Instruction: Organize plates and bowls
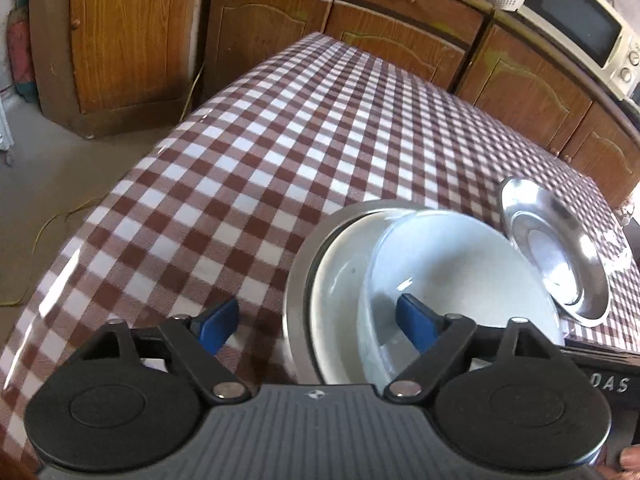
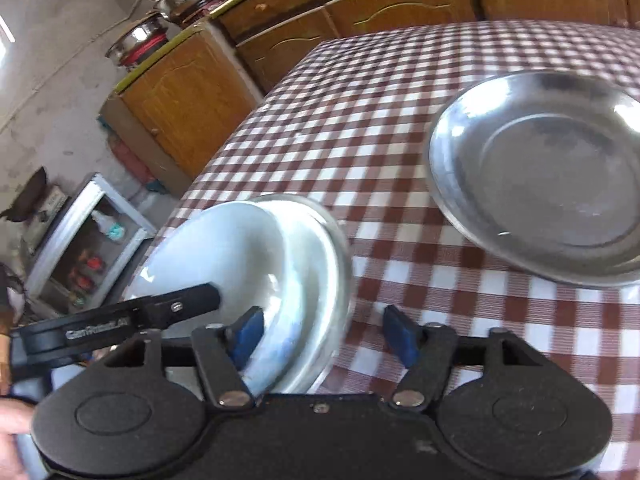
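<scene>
Black gripper bodies fill the bottom of both wrist views, each with two blue fingers reaching forward over a table (image 1: 248, 168) covered in a brown-and-white checked cloth.

From the left wrist, the left gripper (image 1: 320, 326) has its jaws wide apart. One blue pad hangs over bare cloth beside the stack; the other sits inside the white bowl (image 1: 460, 280). The near rims of the stack pass between the fingers, and neither pad visibly presses on them, so nothing looks gripped.

The stack is the landmark. At its bottom is a steel plate (image 1: 298, 280), on that a white plate (image 1: 340, 264), and inside that the white bowl, tilted and off-centre towards the second steel plate (image 1: 556, 248). That second steel plate sits just beside the stack on its far right, its edge meeting or overlapping the bowl's rim; which of the two is unclear.

From the right wrist, the right gripper (image 2: 328, 336) has its jaws partly open. One pad rests at or against the near edge of the stack (image 2: 256, 256), the other hangs over bare cloth. Whether it has a grip cannot be told through the blur. The left gripper's finger (image 2: 188, 300) reaches into the bowl here. The loose steel plate (image 2: 548, 176) lies beyond and right of the stack, apart from it in this view.

Behind the stack stand wooden cabinets (image 1: 264, 12), with a microwave (image 1: 576, 20) on top.
</scene>
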`<state>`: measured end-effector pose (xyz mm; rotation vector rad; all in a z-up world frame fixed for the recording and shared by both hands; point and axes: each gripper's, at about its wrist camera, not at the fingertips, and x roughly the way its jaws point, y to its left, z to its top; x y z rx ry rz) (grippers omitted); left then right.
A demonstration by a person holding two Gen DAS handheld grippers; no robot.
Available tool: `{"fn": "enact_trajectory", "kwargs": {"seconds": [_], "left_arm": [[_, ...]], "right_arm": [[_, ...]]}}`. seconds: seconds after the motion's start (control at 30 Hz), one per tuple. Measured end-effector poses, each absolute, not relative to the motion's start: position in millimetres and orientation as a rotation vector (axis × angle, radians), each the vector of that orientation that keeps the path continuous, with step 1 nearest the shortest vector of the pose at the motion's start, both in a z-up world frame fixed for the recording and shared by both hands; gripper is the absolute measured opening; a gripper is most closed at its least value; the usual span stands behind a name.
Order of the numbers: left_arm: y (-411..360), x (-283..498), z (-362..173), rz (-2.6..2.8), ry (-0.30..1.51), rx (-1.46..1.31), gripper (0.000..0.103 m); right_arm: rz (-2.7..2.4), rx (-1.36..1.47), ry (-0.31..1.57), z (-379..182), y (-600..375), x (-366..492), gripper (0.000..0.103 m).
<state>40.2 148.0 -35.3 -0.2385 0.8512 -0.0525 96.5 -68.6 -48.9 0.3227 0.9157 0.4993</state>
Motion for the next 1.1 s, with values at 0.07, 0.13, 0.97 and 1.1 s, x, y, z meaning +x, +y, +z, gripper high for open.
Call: {"fn": "enact_trajectory", "kwargs": {"seconds": [0.07,0.13,0.97,1.1], "left_arm": [[144.4,41.1,-34.7,-0.096,0.843,-0.274,0.061],[138.1,41.6,-33.0,-0.071,0.838,-0.264,0.063],[121.0,23.6,16.2,-0.062,0.718,-0.185,0.059],[118.6,18.3,22.3,-0.069,0.707,-0.186,0.060]], "right_arm": [[0.514,0.294,0.903,-44.5,-59.0,97.1,0.053],[0.496,0.286,0.889,-43.2,-55.7,97.6,0.053],[0.484,0.262,0.766,8.4,-69.1,74.2,0.053],[0.484,0.257,0.752,16.7,-74.8,65.8,0.053]]}}
